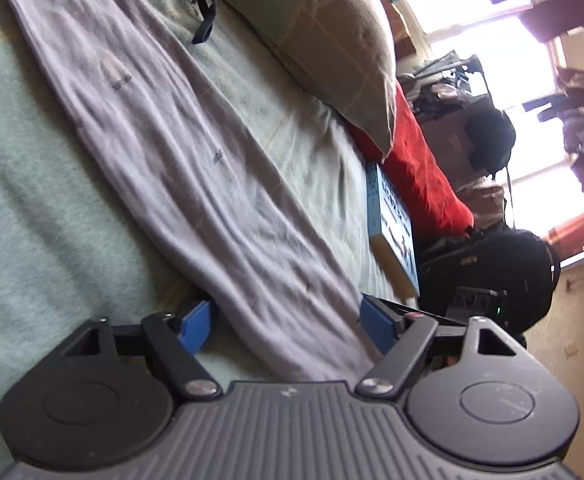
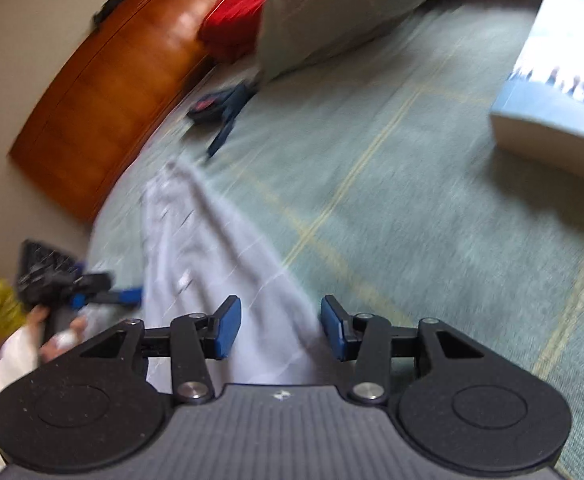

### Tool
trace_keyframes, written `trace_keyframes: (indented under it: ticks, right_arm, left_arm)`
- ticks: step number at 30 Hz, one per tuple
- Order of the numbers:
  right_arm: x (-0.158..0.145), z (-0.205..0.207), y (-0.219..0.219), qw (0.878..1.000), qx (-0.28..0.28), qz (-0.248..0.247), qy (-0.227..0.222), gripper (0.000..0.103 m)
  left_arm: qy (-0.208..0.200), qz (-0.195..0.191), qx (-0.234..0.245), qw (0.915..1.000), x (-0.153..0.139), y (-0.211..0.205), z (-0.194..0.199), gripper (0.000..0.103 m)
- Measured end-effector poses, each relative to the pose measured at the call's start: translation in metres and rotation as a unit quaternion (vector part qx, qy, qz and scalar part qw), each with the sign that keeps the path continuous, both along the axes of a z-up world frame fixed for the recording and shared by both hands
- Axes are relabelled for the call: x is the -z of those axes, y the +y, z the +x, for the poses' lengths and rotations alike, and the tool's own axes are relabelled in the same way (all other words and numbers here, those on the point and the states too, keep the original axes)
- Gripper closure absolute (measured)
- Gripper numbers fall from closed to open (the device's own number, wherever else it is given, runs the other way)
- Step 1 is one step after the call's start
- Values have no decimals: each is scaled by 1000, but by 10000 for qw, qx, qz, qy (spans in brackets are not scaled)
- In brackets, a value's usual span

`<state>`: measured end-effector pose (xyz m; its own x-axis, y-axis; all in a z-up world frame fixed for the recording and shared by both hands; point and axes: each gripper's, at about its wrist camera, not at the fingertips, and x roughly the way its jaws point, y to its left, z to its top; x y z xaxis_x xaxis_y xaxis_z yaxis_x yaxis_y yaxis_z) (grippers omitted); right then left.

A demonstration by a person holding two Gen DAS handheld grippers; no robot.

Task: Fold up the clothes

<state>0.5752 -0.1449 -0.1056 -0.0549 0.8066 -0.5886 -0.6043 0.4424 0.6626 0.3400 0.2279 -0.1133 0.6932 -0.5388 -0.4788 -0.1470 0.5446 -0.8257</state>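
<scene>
A pale lavender garment (image 1: 180, 152) lies stretched in a long strip on the pale green bedsheet (image 1: 32, 184). My left gripper (image 1: 288, 326) is low over its near end. Its jaws stand wide, and the cloth runs between the blue pads (image 1: 196, 324) without being clearly pinched. In the right wrist view the same garment (image 2: 212, 248) runs away from my right gripper (image 2: 280, 330). That gripper's jaws are half apart, with the cloth lying between and under its pads (image 2: 228, 328). The left gripper (image 2: 104, 294), held by a hand, shows at the garment's left edge.
A pillow (image 1: 331, 40) and red fabric (image 1: 411, 168) lie along the bed's far side, with a book (image 2: 551, 80) on the sheet at right. A dark strapped item (image 2: 220, 108) sits beyond the garment. The wooden headboard (image 2: 104, 92) borders the bed, and black bags (image 1: 511, 272) stand beside it.
</scene>
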Motion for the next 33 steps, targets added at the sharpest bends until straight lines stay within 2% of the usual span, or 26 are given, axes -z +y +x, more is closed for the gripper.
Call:
trace_keyframes:
  ticks: [4,9,11,13,15,16,17,18,19,20,22,25,33]
  right_arm:
    - [5,9,11,9995,-153,167,230,53]
    - [11,19,78,9979,-446,381,291,54]
    - [13,22,102,9973,-531,402,297,55]
    - [15,22,121,9977,-578,297,192,64]
    - [13,20,131,9979,-621,154,-2,80]
    - [13,20,131,9981,-599,97,-101,86]
    - [13,19,131,9982,-573,46,-194,95]
    - [13,18,129,9983,-526,40,-245,96]
    - [13,17,126,9983,-497,81,-281,97]
    - [12,16,123,9982,-471,113,-350,98]
    - [11,16,121,9982,-380,112,-447,98]
    - [5,20,121,9977,-285,14,-618,98]
    - [-12,42,118,9934,197,-372,-1071,98]
  left_arm:
    - [-22,-233,-249,9994,5,5,3,27]
    - [-64,-193,-221,9996,5,8,3,28]
    - [-42,-258,-285,9992,7,12,2,33]
    - [-45,-250,-353,9991,9,12,2,34]
    - [-62,-206,-399,9990,9,12,3,37]
    - [-39,-127,-429,9990,10,11,4,46]
    - [19,-9,-481,9988,10,10,4,60]
    - [112,83,-550,9984,11,11,4,70]
    - [233,163,-622,9977,14,13,5,93]
    - [301,159,-678,9971,16,14,5,98]
    - [324,78,-739,9967,18,17,9,99]
    - [238,416,-657,9967,8,12,21,100]
    - [118,585,-678,9959,-3,5,67,100]
